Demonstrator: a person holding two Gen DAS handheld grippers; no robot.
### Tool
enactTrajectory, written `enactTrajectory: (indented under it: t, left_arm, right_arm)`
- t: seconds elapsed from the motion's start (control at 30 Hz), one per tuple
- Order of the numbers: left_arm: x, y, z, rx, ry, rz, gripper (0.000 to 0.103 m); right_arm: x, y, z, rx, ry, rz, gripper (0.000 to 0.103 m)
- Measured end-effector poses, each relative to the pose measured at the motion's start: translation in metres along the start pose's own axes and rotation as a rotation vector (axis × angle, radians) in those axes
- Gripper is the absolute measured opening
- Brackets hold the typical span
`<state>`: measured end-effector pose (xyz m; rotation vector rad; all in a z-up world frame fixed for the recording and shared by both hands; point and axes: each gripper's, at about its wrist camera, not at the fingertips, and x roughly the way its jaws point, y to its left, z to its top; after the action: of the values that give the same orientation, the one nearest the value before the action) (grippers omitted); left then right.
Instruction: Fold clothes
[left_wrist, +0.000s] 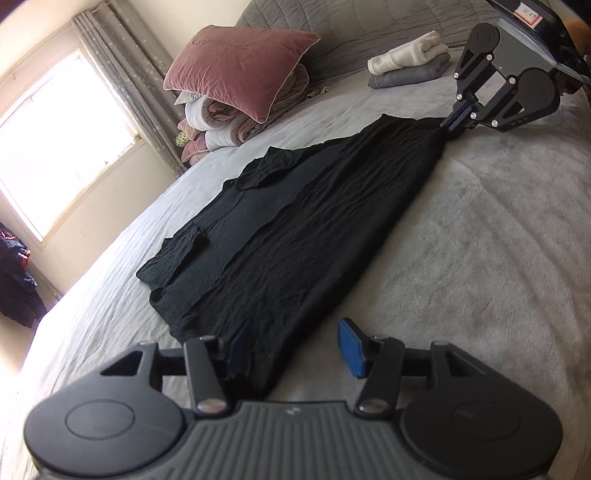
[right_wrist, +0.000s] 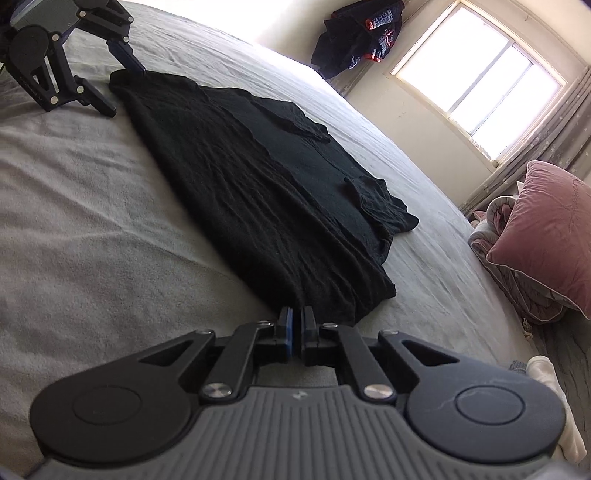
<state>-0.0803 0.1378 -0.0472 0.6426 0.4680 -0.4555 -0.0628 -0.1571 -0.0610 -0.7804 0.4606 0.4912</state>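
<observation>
A black garment, folded lengthwise with both short sleeves laid over its body, lies flat across the grey bed, stretched between the two grippers. The right gripper has its blue-padded fingers pressed together, pinching one end corner of the cloth, while the left gripper stands about half open at the other end, one finger on the fabric, the other clear above the blanket
</observation>
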Motion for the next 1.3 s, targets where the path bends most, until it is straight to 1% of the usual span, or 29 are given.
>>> enactTrajectory:
  t: [0.07,0.1,0.13,0.17,0.2,0.23,0.3,0.33,0.43,0.53,0.6,0.67,0.73,0.8,0.83,0.87,0.9,0.93,0.97,1.0,1.03,1.13,1.27,1.3]
  left_arm:
    - [0.001,0.022,-0.010,-0.131,0.030,-0.020,0.060]
    - [-0.001,0.031,-0.014,-0.183,0.045,-0.023,0.060]
    - [-0.004,0.035,-0.018,-0.204,0.049,-0.010,0.060]
    - [-0.008,0.039,-0.022,-0.224,0.051,0.002,0.060]
    - [-0.011,0.036,-0.024,-0.212,0.037,0.010,0.060]
    - [-0.015,0.033,-0.025,-0.198,0.023,0.017,0.060]
    - [-0.016,0.018,-0.019,-0.130,-0.005,-0.002,0.060]
    - [-0.016,0.011,-0.017,-0.096,-0.019,-0.011,0.060]
    - [-0.017,-0.011,-0.008,0.004,-0.060,-0.040,0.060]
    - [-0.005,-0.010,-0.001,0.042,-0.052,-0.056,0.060]
    - [0.001,0.004,0.002,-0.008,-0.028,-0.083,0.061]
    - [0.007,0.014,0.001,-0.023,-0.004,-0.080,0.061]
    - [0.009,0.021,-0.004,-0.038,0.000,-0.091,0.061]
    - [0.011,0.031,-0.009,-0.093,0.007,-0.112,0.061]
    - [0.013,0.036,-0.012,-0.124,0.011,-0.120,0.061]
    - [0.014,0.041,-0.014,-0.158,0.017,-0.128,0.060]
    - [0.015,0.044,-0.015,-0.184,0.022,-0.138,0.058]
    - [0.016,0.046,-0.015,-0.202,0.029,-0.147,0.047]
    - [0.017,0.048,-0.016,-0.219,0.035,-0.156,0.030]
    - [0.017,0.049,-0.015,-0.222,0.041,-0.153,0.018]
    - [0.018,0.048,-0.013,-0.214,0.052,-0.134,0.004]
    - [0.011,0.052,-0.008,-0.214,0.036,-0.123,0.003]
    - [-0.002,0.070,0.003,-0.257,-0.014,-0.123,0.003]
    - [-0.003,0.078,0.007,-0.282,-0.026,-0.126,0.003]
  right_arm:
    - [-0.001,-0.001,-0.005,0.003,0.005,0.001,0.003]
    - [-0.003,-0.003,-0.005,0.024,0.007,0.005,0.004]
    - [-0.005,-0.006,-0.006,0.046,0.006,0.011,0.004]
    - [-0.008,-0.008,-0.007,0.058,0.003,0.019,0.010]
    - [-0.011,-0.008,-0.008,0.068,0.000,0.024,0.019]
    - [-0.013,-0.007,-0.009,0.061,-0.004,0.013,0.022]
    - [-0.016,-0.003,-0.010,0.036,-0.017,-0.006,0.034]
    - [-0.017,-0.002,-0.010,0.026,-0.023,-0.013,0.036]
    - [-0.015,0.000,-0.007,0.021,-0.038,-0.001,0.036]
    - [-0.008,0.002,-0.005,0.009,-0.047,0.009,0.036]
    - [-0.004,-0.002,-0.004,0.017,-0.049,0.016,0.036]
    - [-0.001,-0.007,-0.004,0.040,-0.047,0.026,0.036]
    - [0.001,-0.012,-0.005,0.062,-0.045,0.030,0.036]
    - [0.003,-0.016,-0.006,0.088,-0.047,0.034,0.035]
    - [0.004,-0.018,-0.005,0.109,-0.044,0.035,0.031]
    - [0.005,-0.020,-0.005,0.129,-0.041,0.035,0.024]
    - [0.006,-0.022,-0.005,0.146,-0.037,0.031,0.011]
    - [0.006,-0.023,-0.004,0.158,-0.036,0.024,0.007]
    - [0.006,-0.025,-0.004,0.172,-0.036,0.019,0.007]
    - [0.005,-0.028,-0.003,0.195,-0.045,0.020,0.006]
    - [0.003,-0.031,-0.002,0.218,-0.054,0.021,0.006]
    - [-0.002,-0.040,0.002,0.281,-0.091,0.014,0.005]
    - [-0.008,-0.056,0.014,0.354,-0.144,-0.001,0.005]
    - [-0.008,-0.061,0.017,0.366,-0.155,-0.002,0.005]
